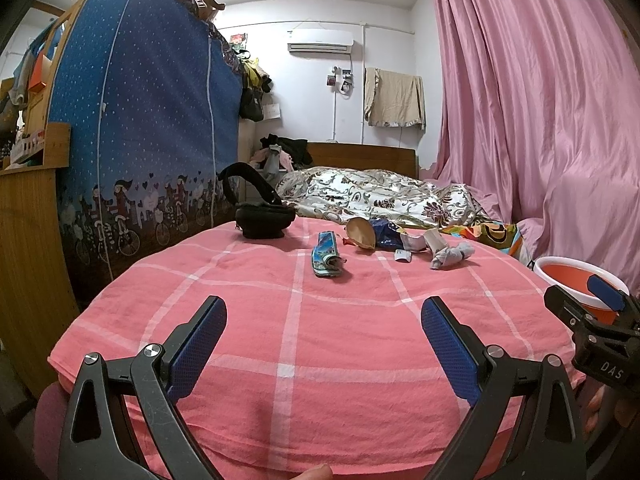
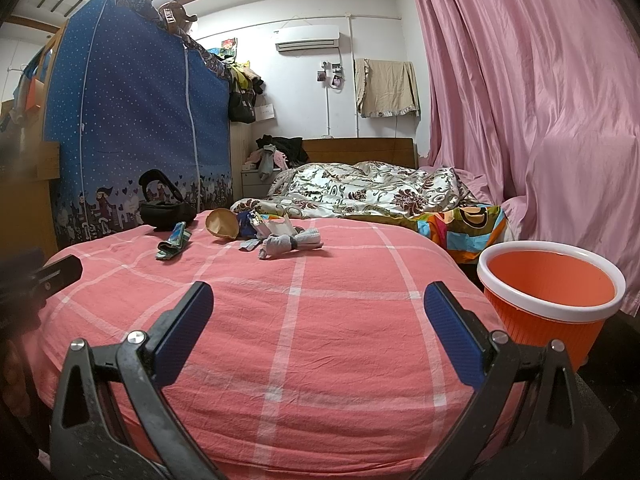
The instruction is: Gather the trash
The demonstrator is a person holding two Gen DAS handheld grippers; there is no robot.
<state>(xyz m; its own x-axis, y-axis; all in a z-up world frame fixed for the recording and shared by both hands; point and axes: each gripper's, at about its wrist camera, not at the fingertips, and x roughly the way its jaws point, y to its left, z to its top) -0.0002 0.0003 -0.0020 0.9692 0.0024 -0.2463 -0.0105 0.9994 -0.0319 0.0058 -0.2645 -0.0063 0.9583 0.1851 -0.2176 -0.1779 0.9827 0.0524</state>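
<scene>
The left tool [image 1: 323, 328] is held wide open above the near part of the bed [image 1: 240, 320], and nothing is gripped between its blue pads [image 1: 200, 348]. The right tool [image 2: 318, 312] is also spread wide and is empty; its blue pads [image 2: 452, 336] are seen over the pink checked sheet. In the left view the right tool [image 1: 600, 312] is seen at the right edge, just in front of the bin [image 1: 568, 276]. In the right view a dark part of the left tool [image 2: 52, 276] is seen at the left edge.

The trash is found further back on the sheet, well apart from both tools. A folded blue-green wrapper [image 1: 328, 256] is laid alone, nearer to the tools than the rest. Behind it and to the right a round tan piece [image 1: 360, 232] is seen, touching a crumpled blue packet [image 1: 384, 232]. Beside these a white paper tube [image 1: 436, 240] and a grey crumpled piece [image 1: 452, 256] are laid close together, with a small white scrap [image 1: 402, 255] just in front. What the tan piece is cannot be told.

A black bag [image 1: 264, 216] with an upright strap is placed on the sheet to the left of the trash. A flowered quilt [image 1: 372, 196] is heaped behind the trash.

The orange bin [image 2: 548, 304] with a white rim is stood upright beside the right side of the bed, and its inside appears empty. A pink curtain [image 2: 540, 100] is hung behind it, and a blue wardrobe [image 2: 132, 120] is stood at the left of the bed
</scene>
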